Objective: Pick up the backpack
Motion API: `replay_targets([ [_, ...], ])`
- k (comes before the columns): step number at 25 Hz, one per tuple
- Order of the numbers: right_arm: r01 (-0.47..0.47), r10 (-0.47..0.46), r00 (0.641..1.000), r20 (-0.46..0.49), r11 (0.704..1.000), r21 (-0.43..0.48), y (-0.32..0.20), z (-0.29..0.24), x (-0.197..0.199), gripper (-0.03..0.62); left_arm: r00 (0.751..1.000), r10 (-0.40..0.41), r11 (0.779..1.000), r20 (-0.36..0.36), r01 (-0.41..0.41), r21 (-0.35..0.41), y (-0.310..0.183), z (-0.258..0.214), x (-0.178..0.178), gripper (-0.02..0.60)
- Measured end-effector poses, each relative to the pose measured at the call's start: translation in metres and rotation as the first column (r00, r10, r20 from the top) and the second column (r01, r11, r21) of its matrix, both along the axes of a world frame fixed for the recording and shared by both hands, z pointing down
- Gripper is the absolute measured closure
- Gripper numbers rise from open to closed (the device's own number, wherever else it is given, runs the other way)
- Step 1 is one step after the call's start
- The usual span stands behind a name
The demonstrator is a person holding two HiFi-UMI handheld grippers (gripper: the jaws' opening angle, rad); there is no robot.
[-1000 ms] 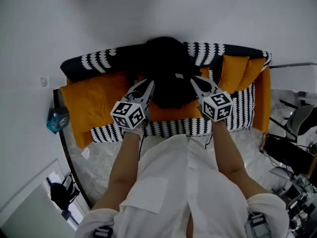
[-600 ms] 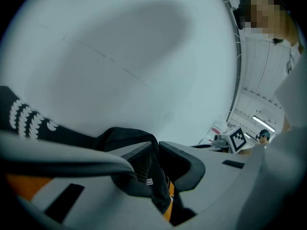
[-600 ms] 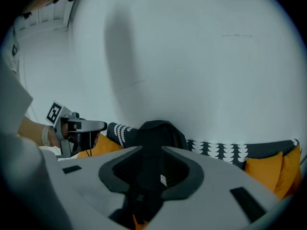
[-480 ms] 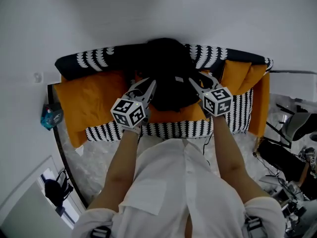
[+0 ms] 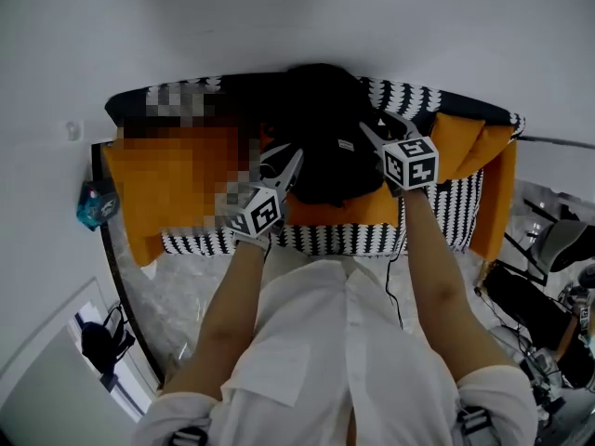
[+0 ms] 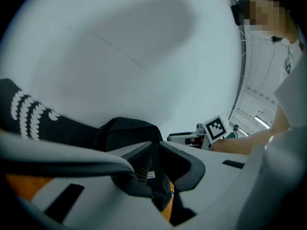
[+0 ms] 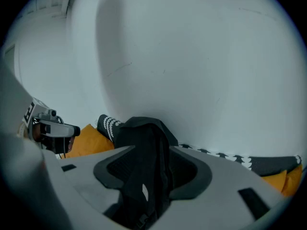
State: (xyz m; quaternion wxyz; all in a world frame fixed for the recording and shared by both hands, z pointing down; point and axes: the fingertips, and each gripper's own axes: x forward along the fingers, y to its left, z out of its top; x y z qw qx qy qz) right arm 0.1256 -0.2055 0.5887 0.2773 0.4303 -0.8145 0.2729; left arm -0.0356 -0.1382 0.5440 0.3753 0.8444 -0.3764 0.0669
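Backpack (image 5: 321, 142): black, soft, slumped against the back of a sofa (image 5: 372, 240) with orange cushions (image 5: 460, 137). Likely limp and saggy with modest weight; best taken by the straps or top loop. Left gripper (image 6: 151, 152) pinched tight on a fold of its fabric. Right gripper (image 7: 151, 166) opening, jaws wide, a dark strap hanging loose between them.

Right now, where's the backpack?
Head view, top centre: the black backpack sits on the patterned sofa, leaning back against the white wall, with orange cushions on either side.
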Motion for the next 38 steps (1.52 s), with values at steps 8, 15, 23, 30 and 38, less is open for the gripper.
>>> replay_targets([
  [8,0.04,-0.044,0.997,-0.059,0.997,-0.062,-0.016,0.032,-0.004,0.35,1.0,0.004,1.0,0.013,-0.004,-0.022,-0.004,0.012,-0.001,0.518],
  [15,0.065,-0.076,0.994,-0.08,0.99,-0.125,-0.021,0.059,-0.012,0.353,1.0,0.006,0.999,0.018,-0.005,-0.036,-0.001,0.018,0.001,0.518],
  [23,0.063,-0.076,0.993,-0.09,0.989,-0.133,-0.005,0.064,-0.016,0.494,1.0,0.0,0.999,0.013,0.001,-0.053,0.008,0.024,0.003,0.518],
  [30,0.037,-0.044,0.998,-0.055,0.991,-0.13,0.011,0.06,-0.009,0.52,1.0,0.002,0.999,0.028,-0.001,-0.04,0.011,0.025,0.007,0.518],
  [38,0.032,-0.037,0.998,-0.042,0.992,-0.125,0.013,0.061,-0.009,0.522,0.995,-0.031,0.999,0.096,0.033,-0.027,0.002,0.042,-0.002,0.504],
])
